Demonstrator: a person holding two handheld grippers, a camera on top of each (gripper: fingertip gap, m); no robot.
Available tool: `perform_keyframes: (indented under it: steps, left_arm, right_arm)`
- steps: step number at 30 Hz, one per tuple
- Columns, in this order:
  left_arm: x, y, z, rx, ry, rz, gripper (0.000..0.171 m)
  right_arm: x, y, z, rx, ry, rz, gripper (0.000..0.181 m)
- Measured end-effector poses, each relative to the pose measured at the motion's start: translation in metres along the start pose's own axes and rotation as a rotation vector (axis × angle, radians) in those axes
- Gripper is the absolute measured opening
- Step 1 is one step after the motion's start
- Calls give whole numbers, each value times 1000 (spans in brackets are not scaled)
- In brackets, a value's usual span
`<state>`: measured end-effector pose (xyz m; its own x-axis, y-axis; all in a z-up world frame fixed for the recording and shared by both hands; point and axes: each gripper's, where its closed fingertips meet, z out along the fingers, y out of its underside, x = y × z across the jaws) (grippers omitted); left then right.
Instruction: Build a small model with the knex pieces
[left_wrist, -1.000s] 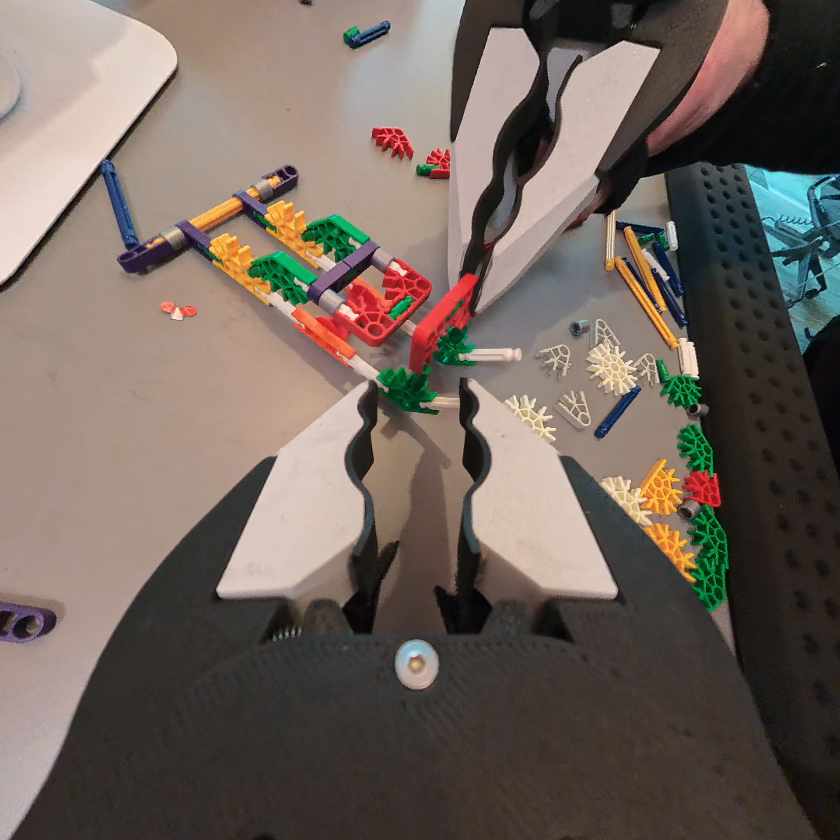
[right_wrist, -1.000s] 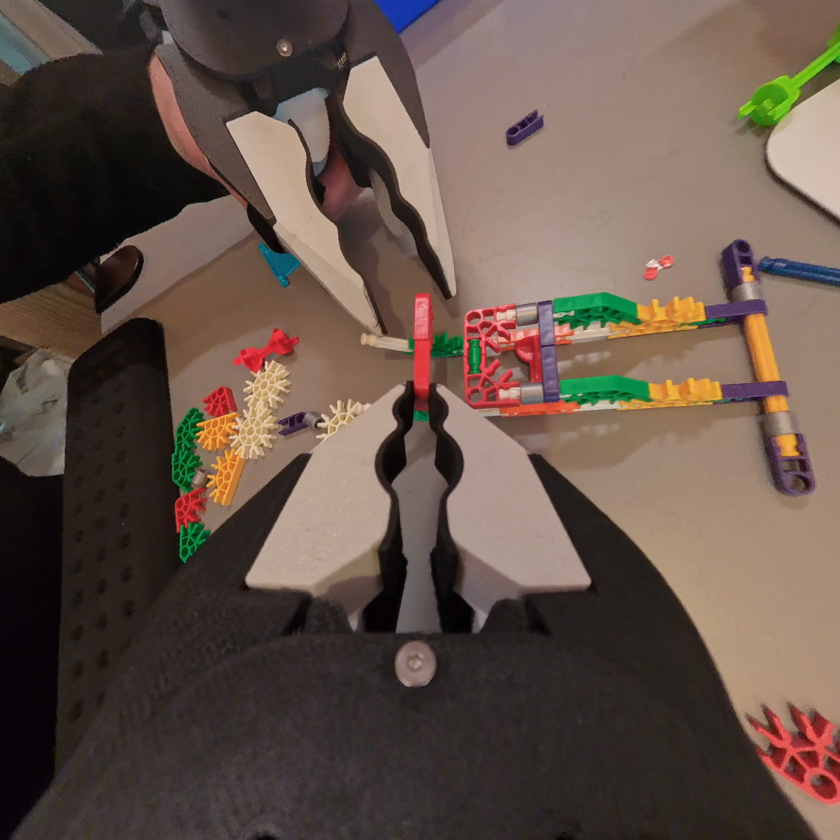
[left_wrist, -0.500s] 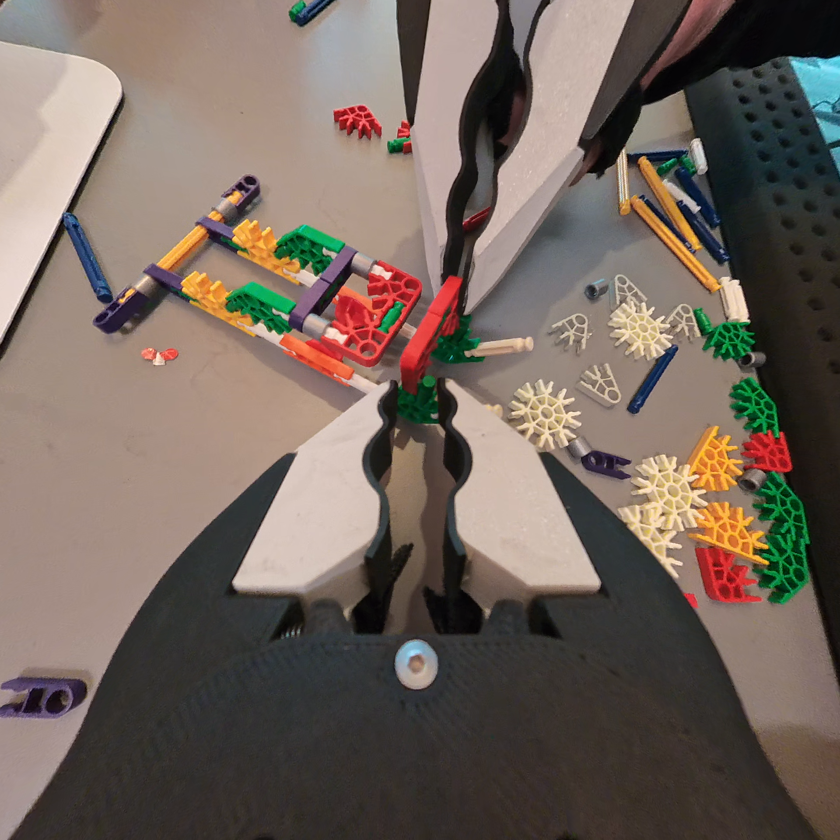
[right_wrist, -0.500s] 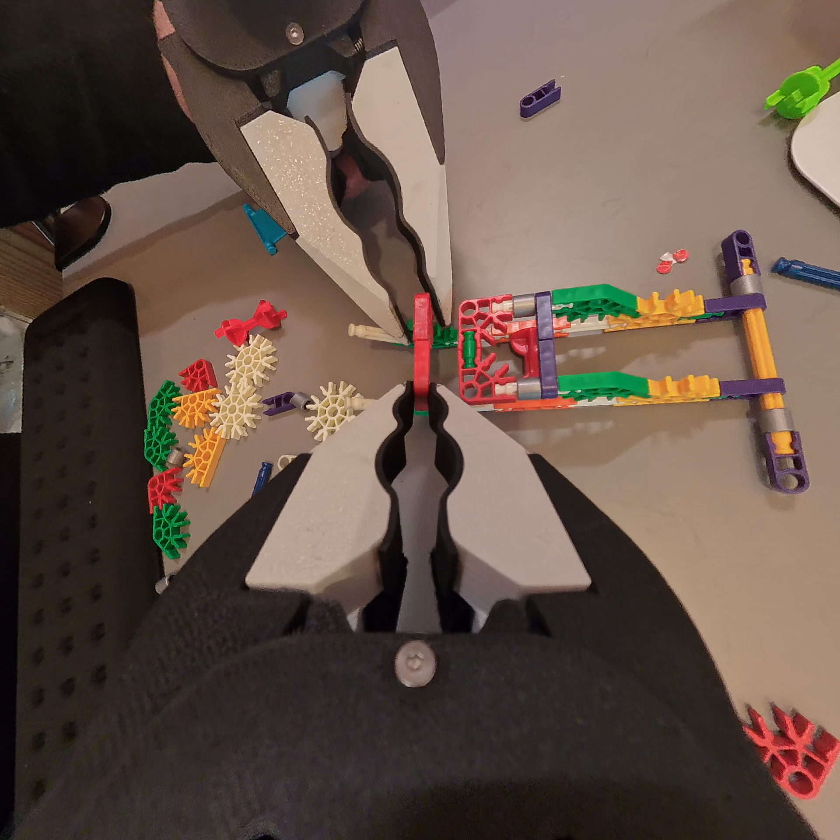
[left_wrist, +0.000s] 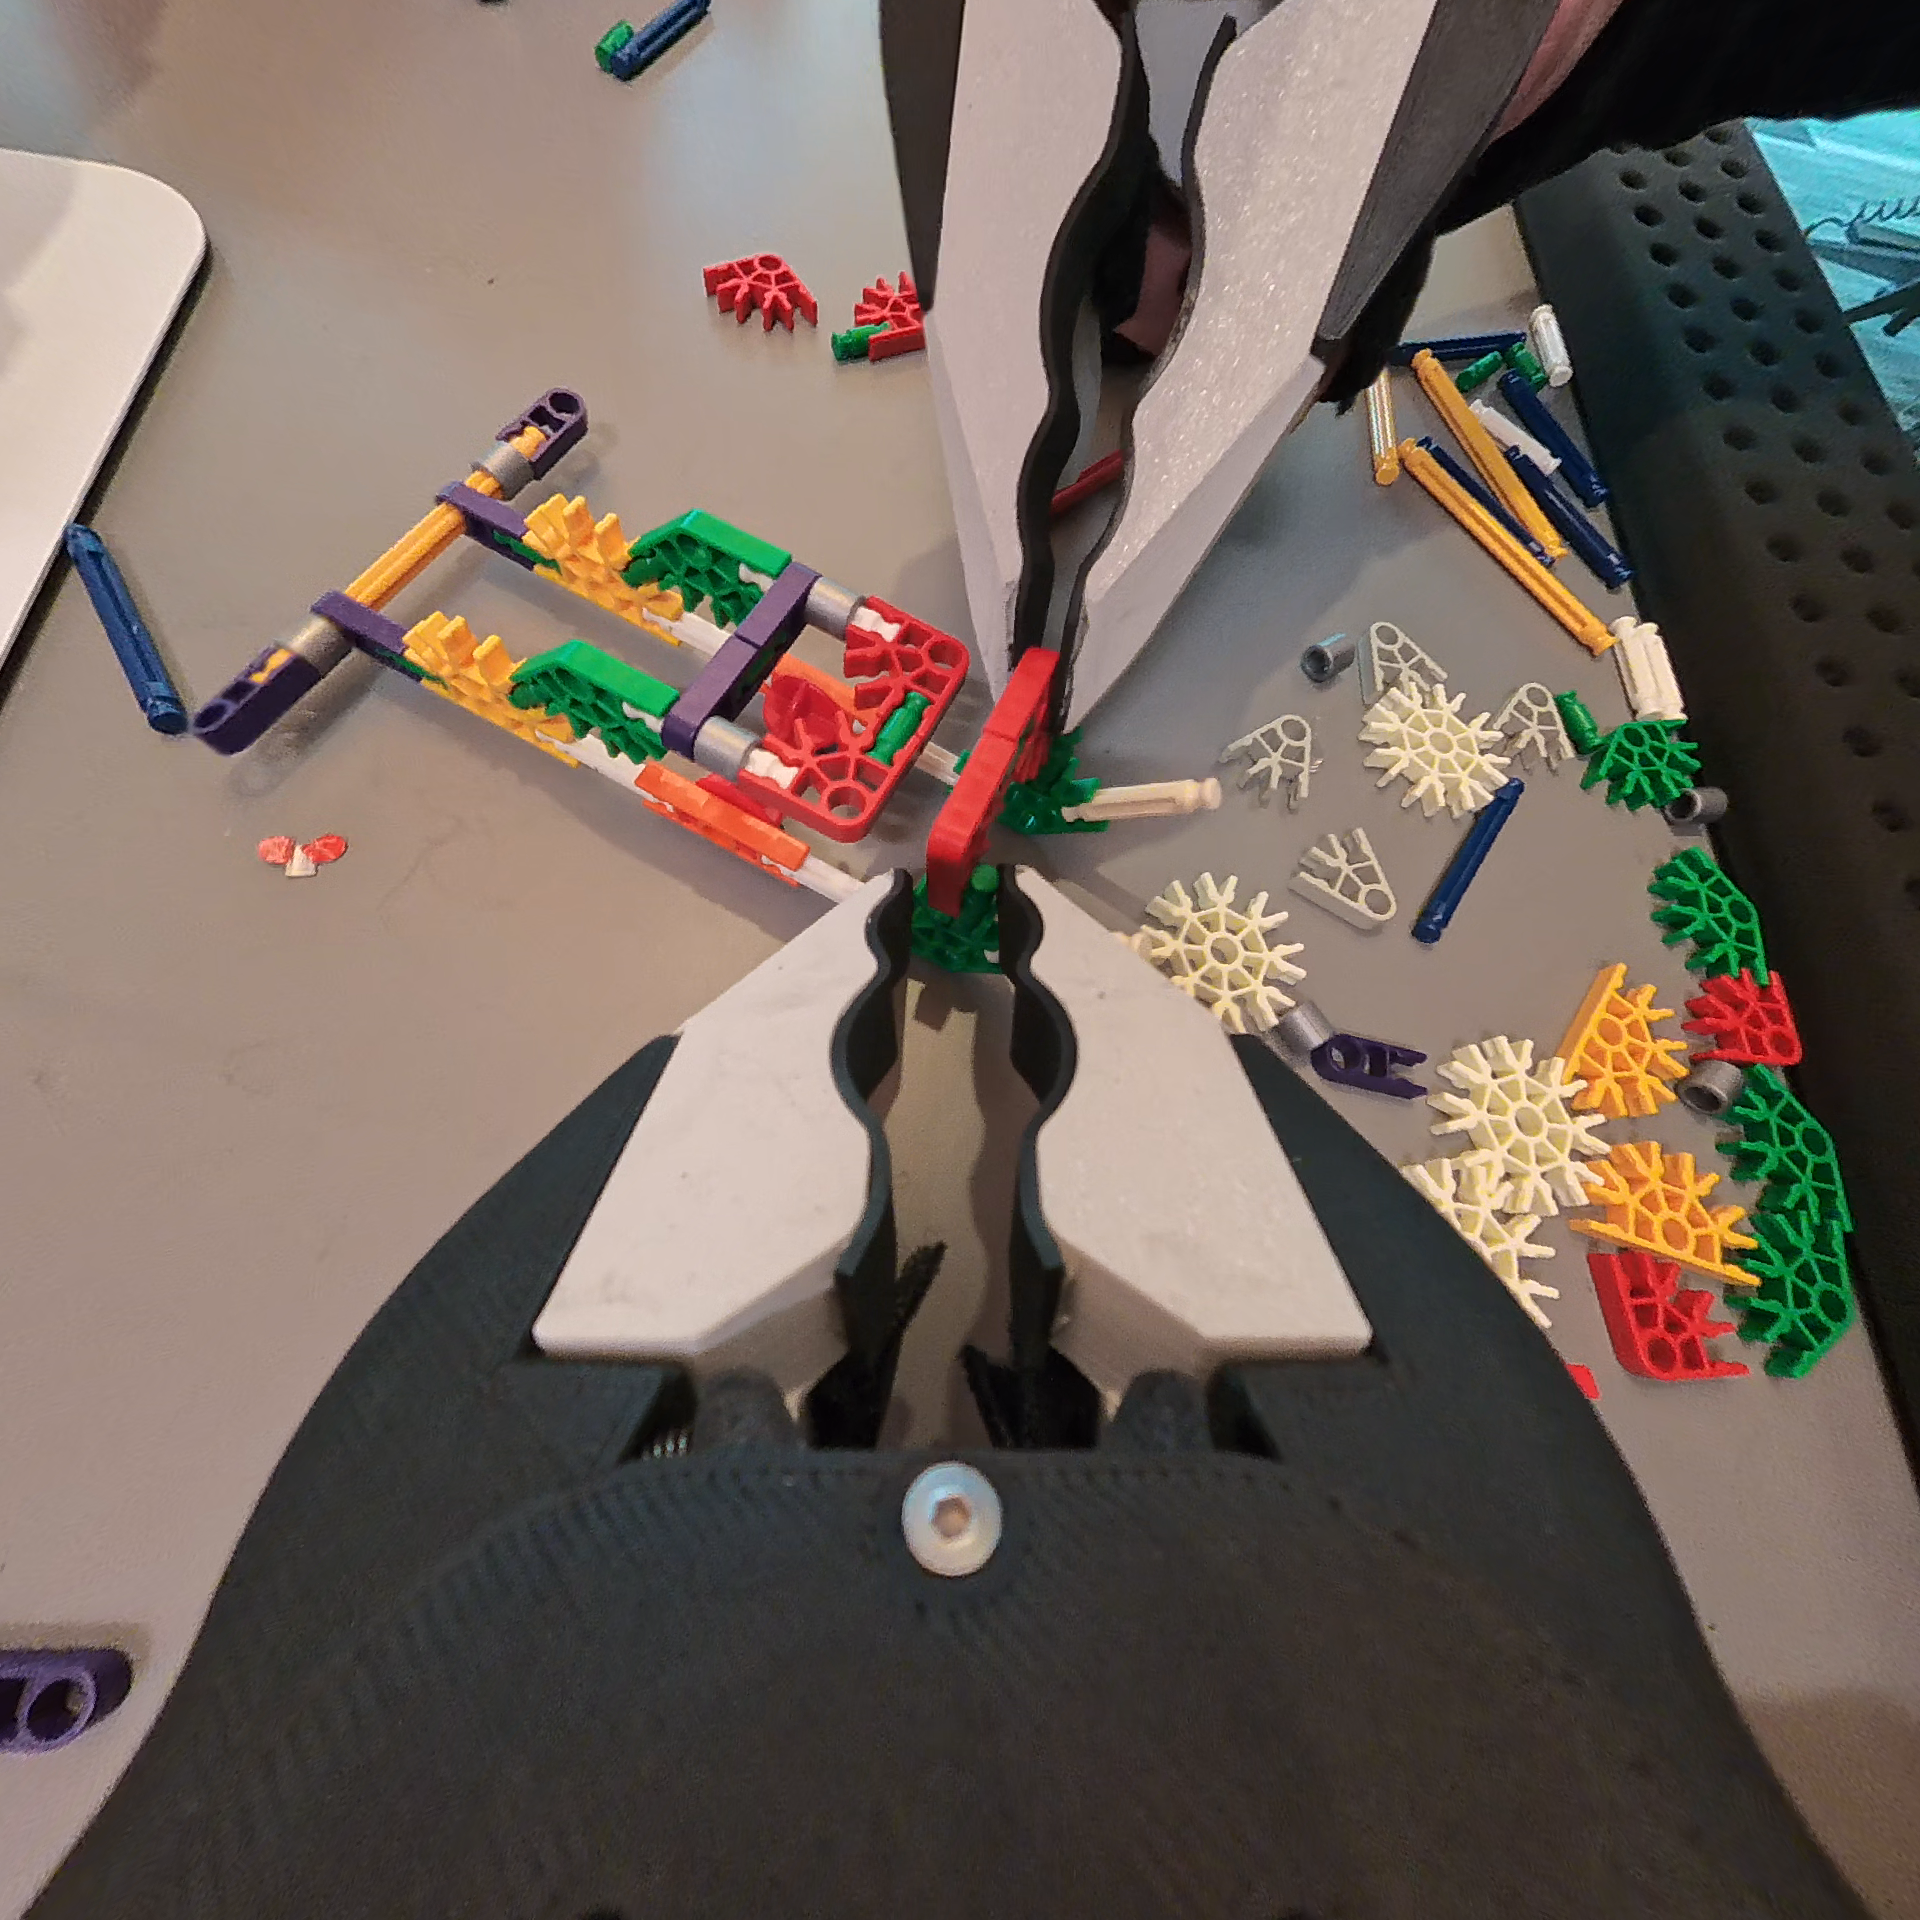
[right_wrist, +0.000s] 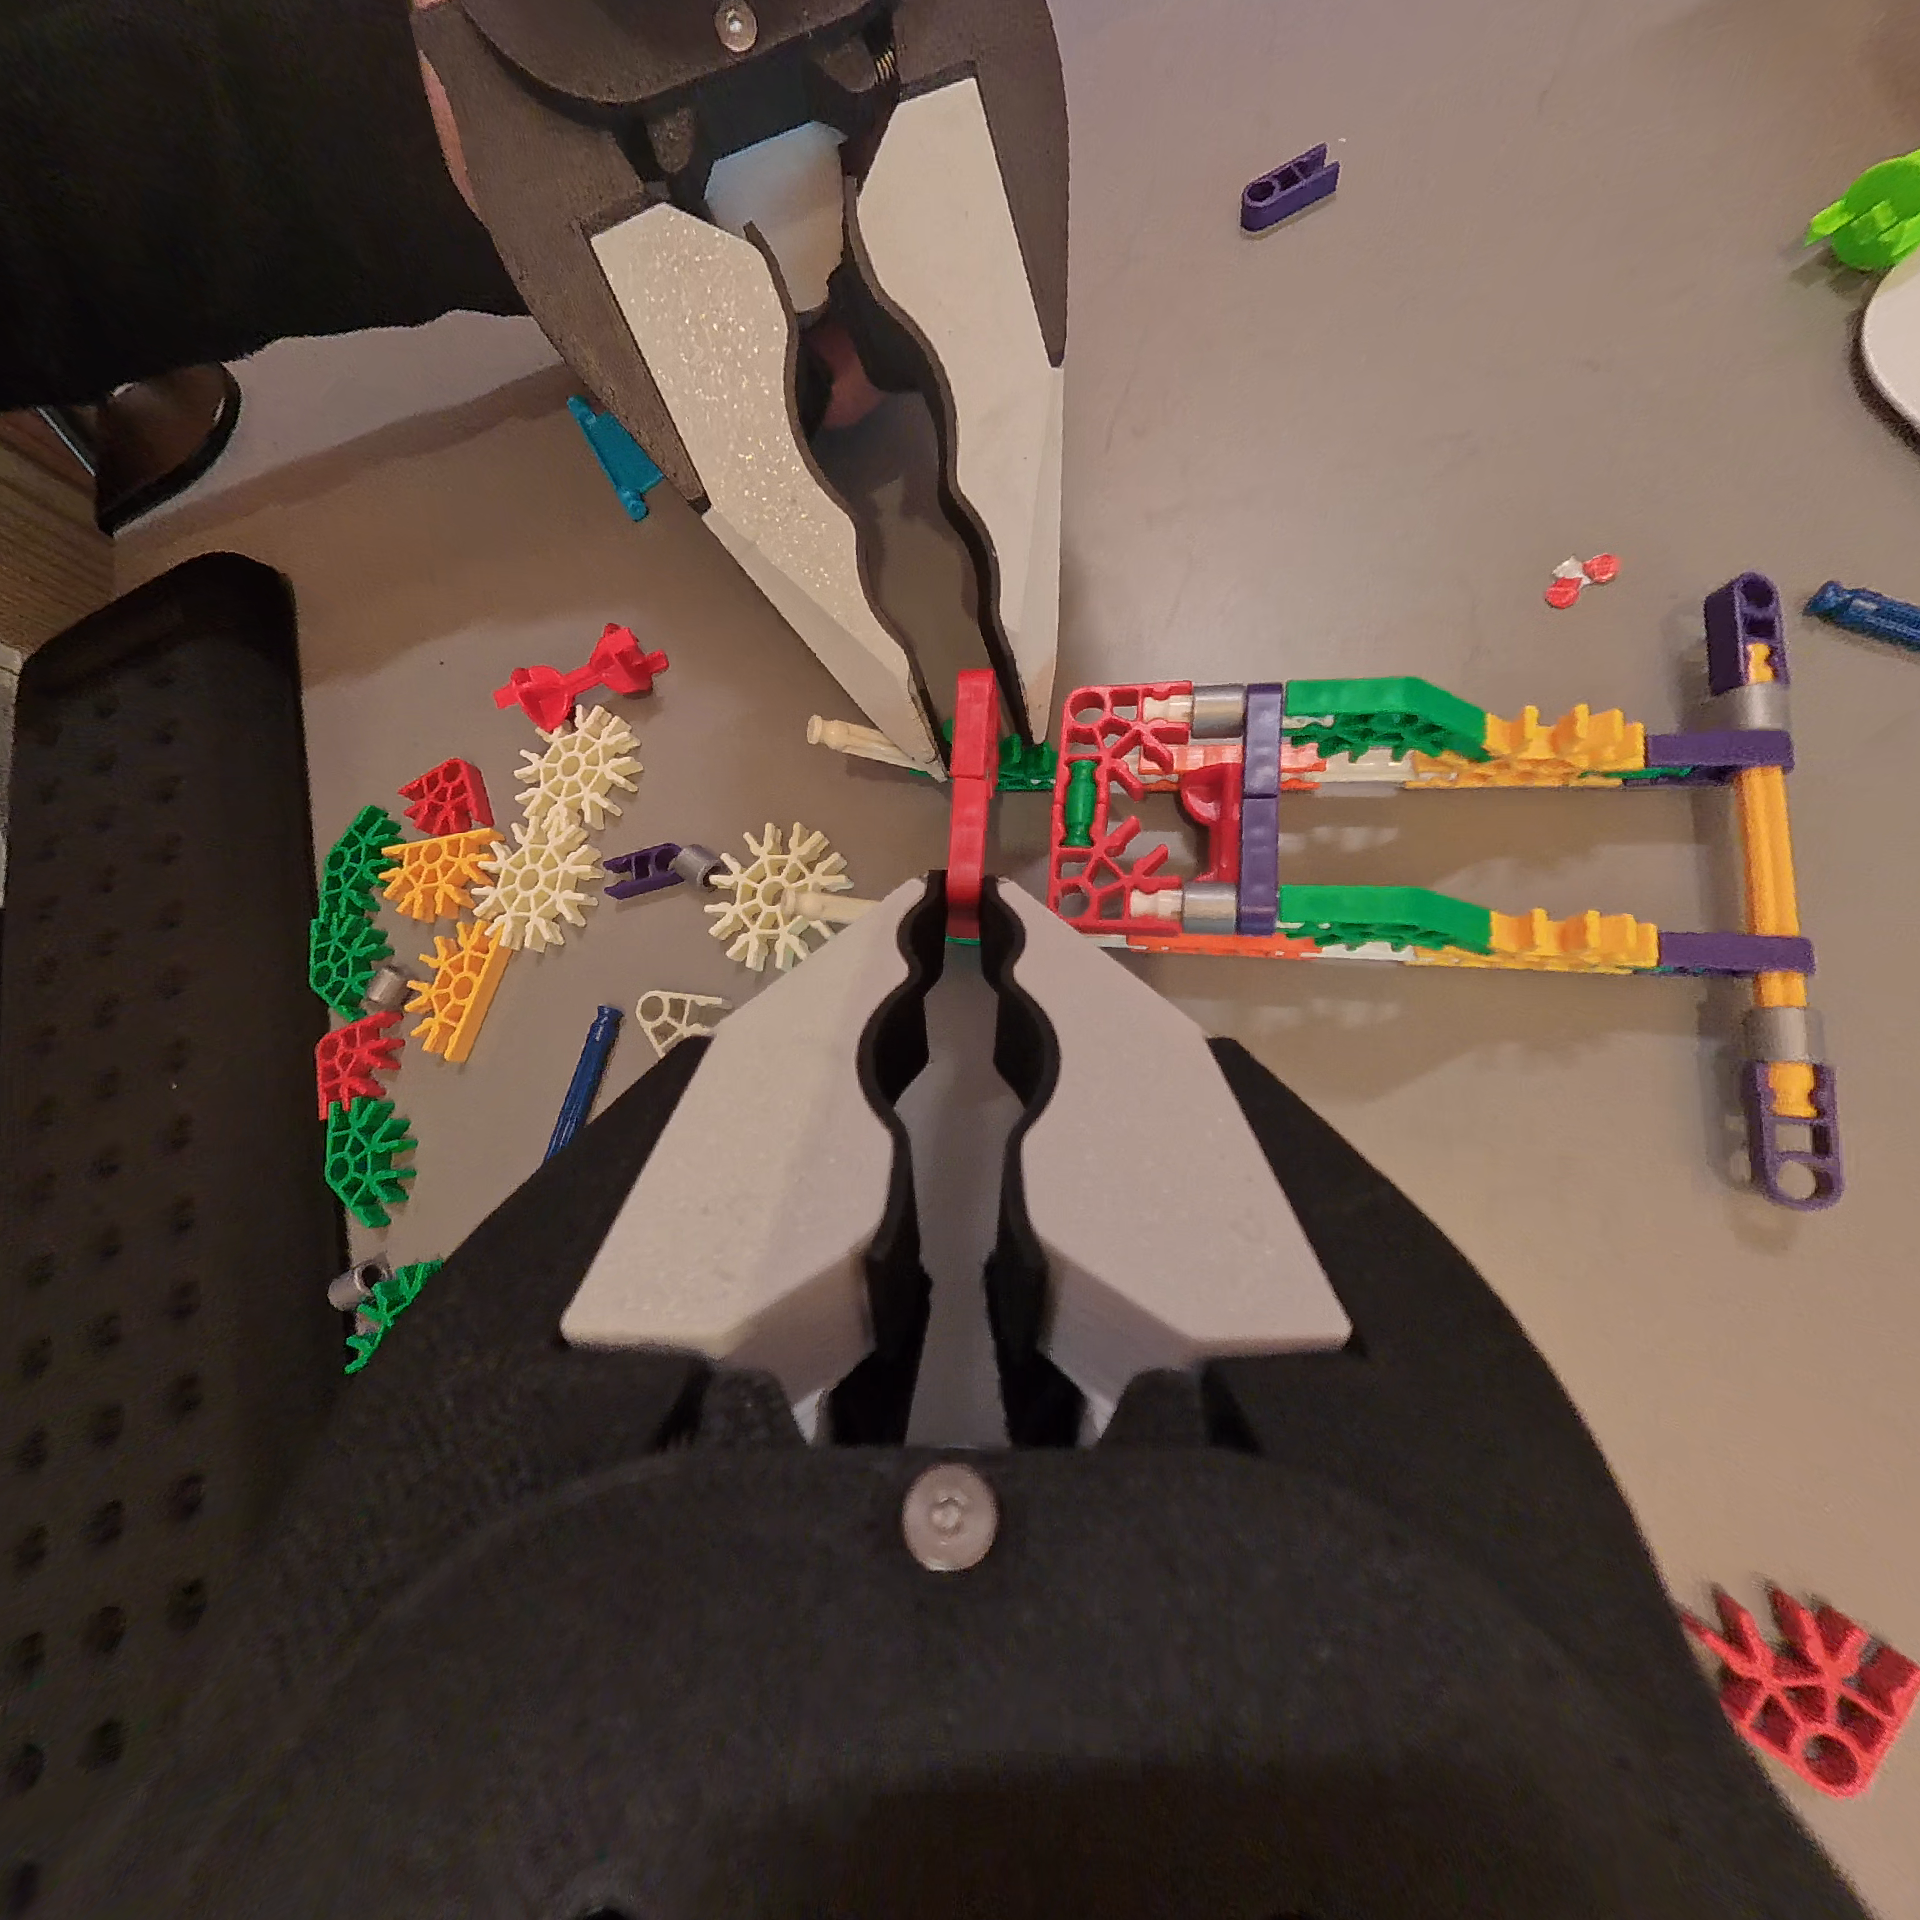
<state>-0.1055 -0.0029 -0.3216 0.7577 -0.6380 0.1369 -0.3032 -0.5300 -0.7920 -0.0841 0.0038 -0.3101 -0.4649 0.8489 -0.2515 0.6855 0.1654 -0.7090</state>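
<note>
A multi-coloured rod-and-connector model (left_wrist: 623, 644) lies flat on the grey table (left_wrist: 312, 1039); it also shows in the right wrist view (right_wrist: 1403, 831). At its end a red connector (left_wrist: 987, 769) stands on edge, clipped to green connectors on white rods. My left gripper (left_wrist: 956, 883) is shut on the near green connector (left_wrist: 951, 930). My right gripper (right_wrist: 961, 888) is shut on the red connector (right_wrist: 971, 790). Each gripper faces the other across that piece: the right gripper (left_wrist: 1039, 665) comes in from above in the left wrist view, the left gripper (right_wrist: 985, 748) in the right wrist view.
Loose white, green, yellow and red connectors (left_wrist: 1558, 1091) and yellow and blue rods (left_wrist: 1496, 488) lie beside a black perforated mat (left_wrist: 1766, 520). A white board (left_wrist: 62, 312), a blue rod (left_wrist: 125, 623) and purple clips (left_wrist: 52, 1694) lie around. A red connector (right_wrist: 1808, 1704) lies near the right gripper. The grippers are tip to tip, or close to it. The blue rod (left_wrist: 125, 623) lies around 15 cm away from my left fingertips.
My left gripper moved forward and narrowed from wide open onto the green connector. My right gripper stayed shut on the red connector.
</note>
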Motion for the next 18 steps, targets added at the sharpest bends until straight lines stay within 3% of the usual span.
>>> perform_keyframes:
  steps: [15,18]
  left_arm:
    - [0,-7,2,37,-11,21,9]
    - [1,-9,4,44,-21,13,9]
  right_arm:
    - [-6,3,-4,89,-17,26,7]
    - [-7,7,0,77,15,30,19]
